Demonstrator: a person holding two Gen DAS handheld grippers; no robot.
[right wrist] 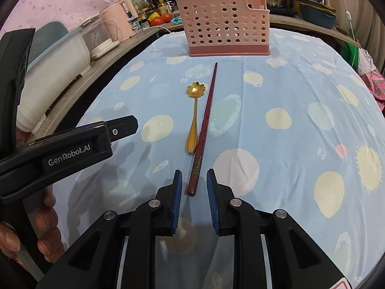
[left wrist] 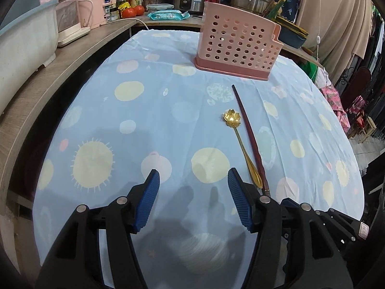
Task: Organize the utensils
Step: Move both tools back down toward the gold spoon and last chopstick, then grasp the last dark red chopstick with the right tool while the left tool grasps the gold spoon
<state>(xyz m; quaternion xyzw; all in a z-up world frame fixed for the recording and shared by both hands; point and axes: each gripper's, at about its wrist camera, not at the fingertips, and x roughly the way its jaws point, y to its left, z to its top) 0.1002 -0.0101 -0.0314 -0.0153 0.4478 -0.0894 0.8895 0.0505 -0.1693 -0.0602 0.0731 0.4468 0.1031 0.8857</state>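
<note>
Chopstick point(right wrist: 204, 125), dark red wood, lies before the perforated pink plastic caddy point(right wrist: 226, 24); your right gripper point(right wrist: 192, 187), narrowly parted and empty, straddles its butt to pinch it

Left hand-held gripper point(left wrist: 193, 180) jaws apart, nothing between them, above the table point(left wrist: 101, 110) with its blue dotted cloth. Gold flower-bowl spoon point(left wrist: 240, 142) and dark red chopstick point(left wrist: 250, 139) lie side by side just right of the right fingertip. Pink perforated utensil holder point(left wrist: 237, 43) stands upright beyond them
</note>
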